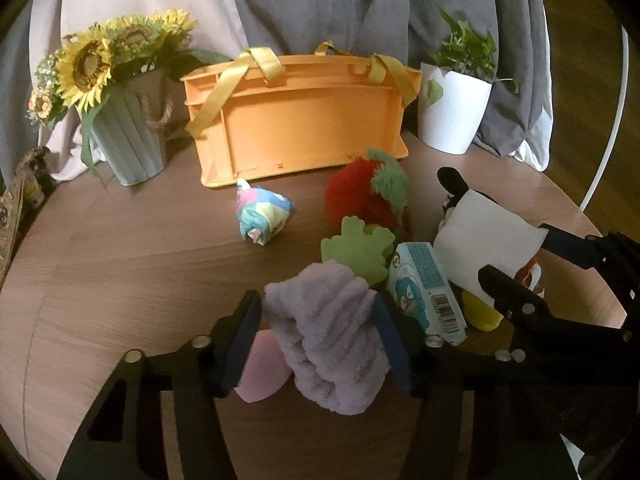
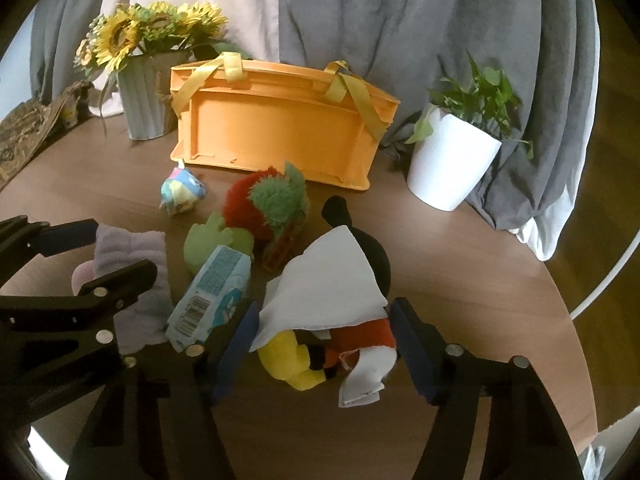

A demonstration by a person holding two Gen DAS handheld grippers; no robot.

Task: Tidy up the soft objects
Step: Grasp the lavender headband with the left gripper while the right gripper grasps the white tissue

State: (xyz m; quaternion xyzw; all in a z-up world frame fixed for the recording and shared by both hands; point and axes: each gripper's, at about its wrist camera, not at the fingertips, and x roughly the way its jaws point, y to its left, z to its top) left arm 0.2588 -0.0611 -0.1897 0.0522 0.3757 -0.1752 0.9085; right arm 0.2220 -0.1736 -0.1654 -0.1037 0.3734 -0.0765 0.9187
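My left gripper (image 1: 316, 300) is shut on a lilac fluffy cloth (image 1: 328, 340), bunched between its blue pads, with a pink soft piece (image 1: 260, 368) just beneath. My right gripper (image 2: 326, 306) is shut on a plush toy (image 2: 292, 360) with yellow, orange and black parts, half covered by a white cloth (image 2: 324, 284). Between the two lie a blue tissue pack (image 2: 216, 292), a green flat piece (image 2: 208, 240) and a red and green fuzzy toy (image 2: 268, 200). A pastel bundle (image 1: 264, 212) sits alone in front of the orange crate (image 1: 304, 128).
The crate has yellow ribbon handles and stands at the back of the round wooden table (image 1: 140, 264). A grey vase of sunflowers (image 1: 128, 140) is to its left, a white plant pot (image 1: 452, 112) to its right. Curtains hang behind.
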